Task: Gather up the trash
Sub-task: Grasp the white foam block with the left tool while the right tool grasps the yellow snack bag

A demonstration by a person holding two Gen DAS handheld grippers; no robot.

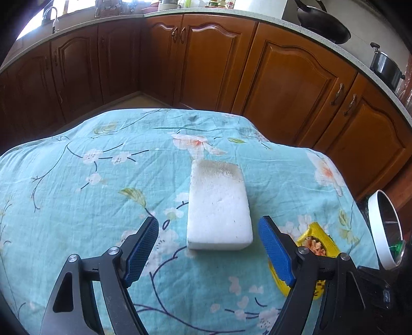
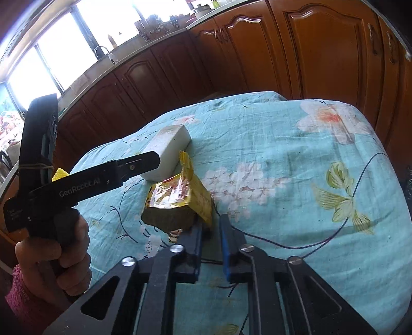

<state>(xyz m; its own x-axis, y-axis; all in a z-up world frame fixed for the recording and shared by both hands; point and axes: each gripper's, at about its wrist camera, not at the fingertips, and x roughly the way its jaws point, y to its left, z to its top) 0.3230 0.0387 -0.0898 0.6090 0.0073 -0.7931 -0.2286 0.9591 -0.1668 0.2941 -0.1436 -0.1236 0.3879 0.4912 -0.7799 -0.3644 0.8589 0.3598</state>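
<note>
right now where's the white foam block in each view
Left wrist: white foam block at centre, lying just ahead of the open left gripper.
Right wrist: upper left of centre, partly behind the left gripper's finger.
Shared landmark: yellow foil wrapper beside the block.

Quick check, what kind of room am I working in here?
Most likely a home kitchen: wooden cabinets under a countertop, a sink faucet by the window, and a wok on the counter.

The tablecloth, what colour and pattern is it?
The tablecloth is light turquoise with pink-white blossoms and dark branches, clearest in the left wrist view.
</note>
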